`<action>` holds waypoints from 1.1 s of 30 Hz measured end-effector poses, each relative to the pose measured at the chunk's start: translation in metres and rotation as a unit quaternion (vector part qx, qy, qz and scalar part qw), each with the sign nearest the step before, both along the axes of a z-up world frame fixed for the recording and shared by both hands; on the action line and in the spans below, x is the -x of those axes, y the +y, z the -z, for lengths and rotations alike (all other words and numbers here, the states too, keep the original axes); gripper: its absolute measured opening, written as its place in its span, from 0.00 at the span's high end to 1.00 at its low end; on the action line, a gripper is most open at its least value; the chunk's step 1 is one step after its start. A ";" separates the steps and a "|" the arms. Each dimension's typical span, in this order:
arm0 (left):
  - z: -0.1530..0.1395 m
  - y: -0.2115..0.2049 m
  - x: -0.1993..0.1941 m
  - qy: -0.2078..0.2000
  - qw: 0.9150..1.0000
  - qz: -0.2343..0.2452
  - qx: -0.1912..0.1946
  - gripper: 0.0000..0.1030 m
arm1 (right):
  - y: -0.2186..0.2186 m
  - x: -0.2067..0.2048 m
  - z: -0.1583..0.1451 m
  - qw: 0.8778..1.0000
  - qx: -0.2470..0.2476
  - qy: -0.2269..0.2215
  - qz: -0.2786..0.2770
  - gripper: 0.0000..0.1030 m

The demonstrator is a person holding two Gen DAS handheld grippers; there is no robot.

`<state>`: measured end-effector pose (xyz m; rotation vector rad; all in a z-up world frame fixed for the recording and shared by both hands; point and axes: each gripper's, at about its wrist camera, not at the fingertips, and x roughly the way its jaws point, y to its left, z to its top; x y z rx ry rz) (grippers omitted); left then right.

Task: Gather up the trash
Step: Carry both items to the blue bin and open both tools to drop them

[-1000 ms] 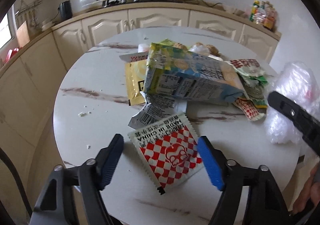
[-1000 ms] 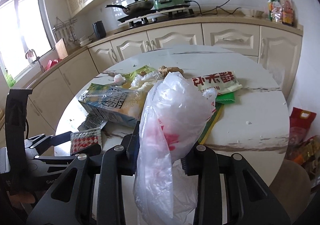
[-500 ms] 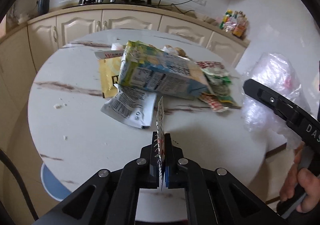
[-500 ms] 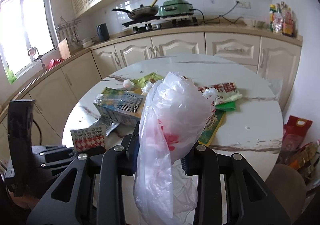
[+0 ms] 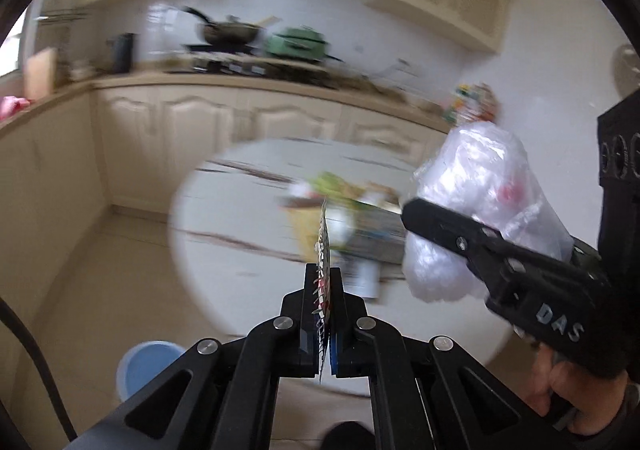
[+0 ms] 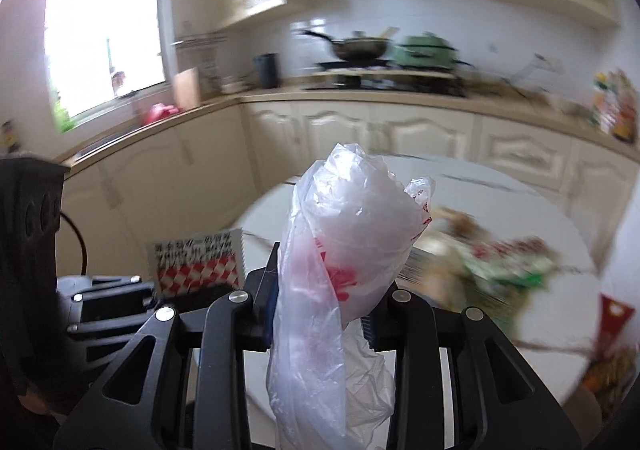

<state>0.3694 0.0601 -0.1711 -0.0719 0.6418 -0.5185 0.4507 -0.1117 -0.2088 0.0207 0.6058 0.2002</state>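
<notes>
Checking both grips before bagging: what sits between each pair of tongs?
Left wrist view: the left tongs pinch the red-checked packet edge-on. Right wrist view: the right tongs clamp the clear plastic bag.

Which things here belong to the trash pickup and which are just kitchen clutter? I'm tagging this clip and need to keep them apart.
Job:
- checkered packet, pinched in the left gripper
- plastic bag, clamped in the right gripper
- wrappers and carton on the round table

Lying about:
- wok and green pot on the stove
- blue stool
</notes>
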 end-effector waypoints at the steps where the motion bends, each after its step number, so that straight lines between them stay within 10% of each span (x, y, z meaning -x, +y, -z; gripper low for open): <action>1: 0.001 0.019 -0.003 -0.003 1.000 -0.020 -0.008 1.00 | 0.013 -0.004 0.000 1.000 0.000 0.001 -0.013 0.71; 8: 0.058 0.166 -0.045 0.064 0.985 -0.150 -0.053 1.00 | 0.159 -0.056 0.046 0.988 0.019 0.034 -0.151 0.71; 14: 0.176 0.239 -0.097 0.200 0.963 -0.174 -0.051 1.00 | 0.251 -0.125 0.170 0.966 0.051 0.154 -0.203 0.71; 24: 0.334 0.272 -0.182 0.359 0.919 -0.148 -0.066 0.95 | 0.252 -0.215 0.372 0.917 0.046 0.367 -0.148 0.70; 29: 0.362 0.282 -0.218 0.399 0.900 -0.160 -0.069 0.60 | 0.241 -0.242 0.419 0.904 0.036 0.403 -0.141 0.70; 33: 0.347 0.288 -0.249 0.427 0.884 -0.183 -0.058 0.53 | 0.238 -0.256 0.432 0.898 0.022 0.417 -0.138 0.67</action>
